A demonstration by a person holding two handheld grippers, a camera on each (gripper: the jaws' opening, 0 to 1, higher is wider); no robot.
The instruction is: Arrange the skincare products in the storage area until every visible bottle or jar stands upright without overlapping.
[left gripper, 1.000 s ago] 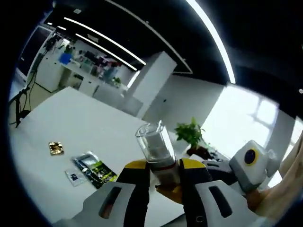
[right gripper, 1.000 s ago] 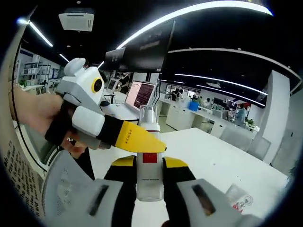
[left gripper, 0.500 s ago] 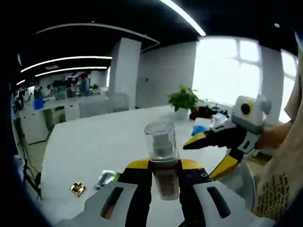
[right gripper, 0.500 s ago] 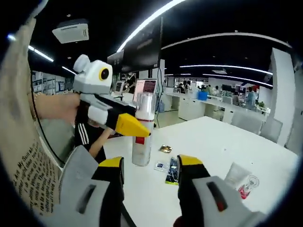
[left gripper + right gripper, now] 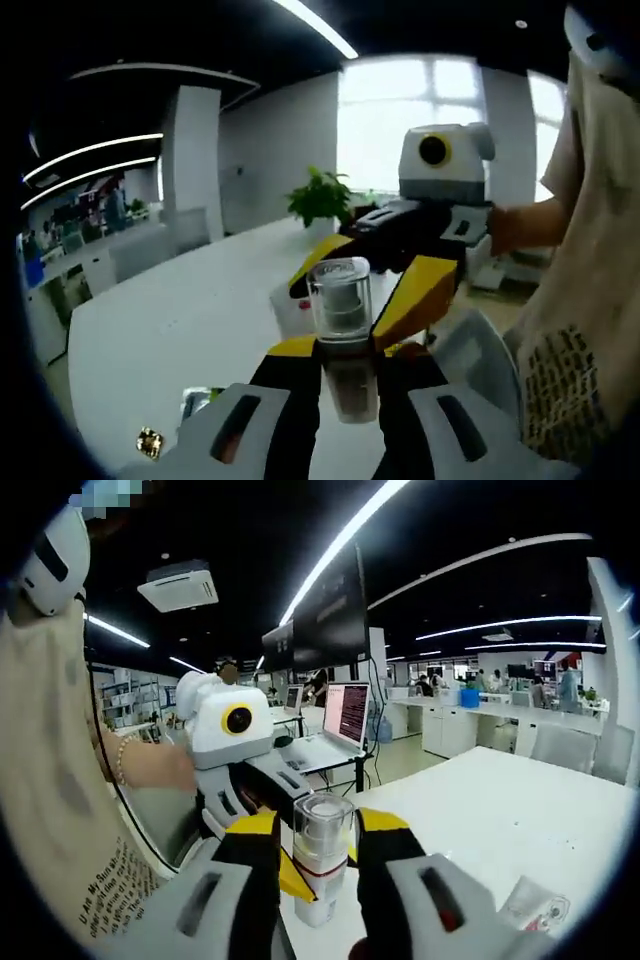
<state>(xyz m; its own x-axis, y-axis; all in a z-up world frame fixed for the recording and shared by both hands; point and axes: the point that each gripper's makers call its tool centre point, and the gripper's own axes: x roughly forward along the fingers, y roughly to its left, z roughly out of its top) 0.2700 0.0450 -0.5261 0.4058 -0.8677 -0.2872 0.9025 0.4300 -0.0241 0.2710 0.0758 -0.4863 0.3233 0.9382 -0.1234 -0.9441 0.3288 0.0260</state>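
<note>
Above white table point(image 5: 180, 320), left hand-held gripper point(image 5: 338, 352) clamps pump bottle point(image 5: 340, 305); right hand-held gripper point(image 5: 318, 832) spread, straddling it.

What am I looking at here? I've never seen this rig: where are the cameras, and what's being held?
There is no robot. A person holds a two-fingered tool in each hand, and each tool carries a fisheye camera looking along its own fingers. In the left gripper view, the left gripper is shut on a clear-capped bottle, held above a white table. The right gripper is at the right, its yellow-tipped fingers open on either side of the bottle. The right gripper view shows the same meeting from the other side. On the table lie a small gold square and a packet.
</note>
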